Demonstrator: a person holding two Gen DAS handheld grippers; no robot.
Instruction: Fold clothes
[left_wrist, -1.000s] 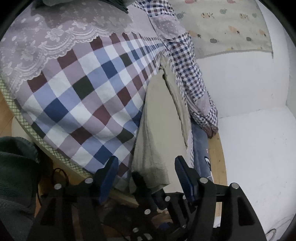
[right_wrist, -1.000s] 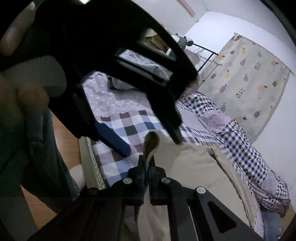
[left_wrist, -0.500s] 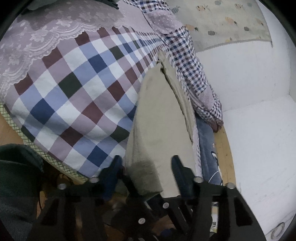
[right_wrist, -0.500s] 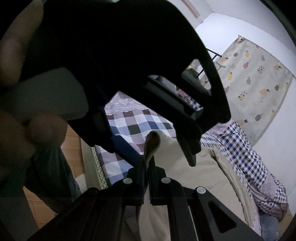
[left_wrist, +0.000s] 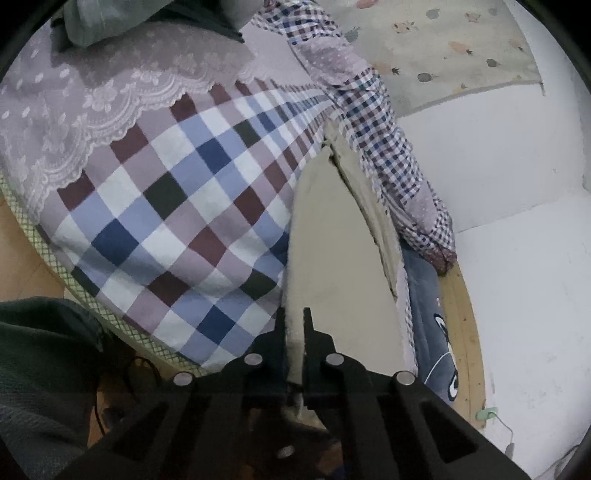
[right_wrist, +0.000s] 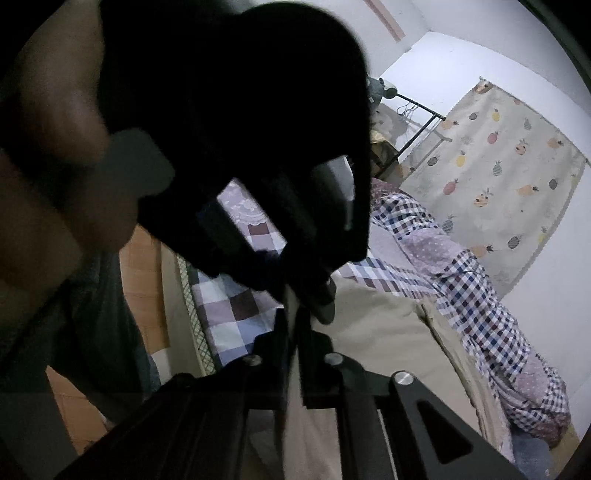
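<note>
A beige garment (left_wrist: 343, 258) lies on the bed's checked cover (left_wrist: 177, 206), beside a gingham quilt (left_wrist: 388, 147) along the white wall (left_wrist: 498, 147). Both the left tool (left_wrist: 294, 325) and right tool (right_wrist: 291, 332) pinch its near edge.

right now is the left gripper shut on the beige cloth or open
Shut on it: the left gripper has just closed, and its jaws pinch the near edge of the beige cloth.
</note>
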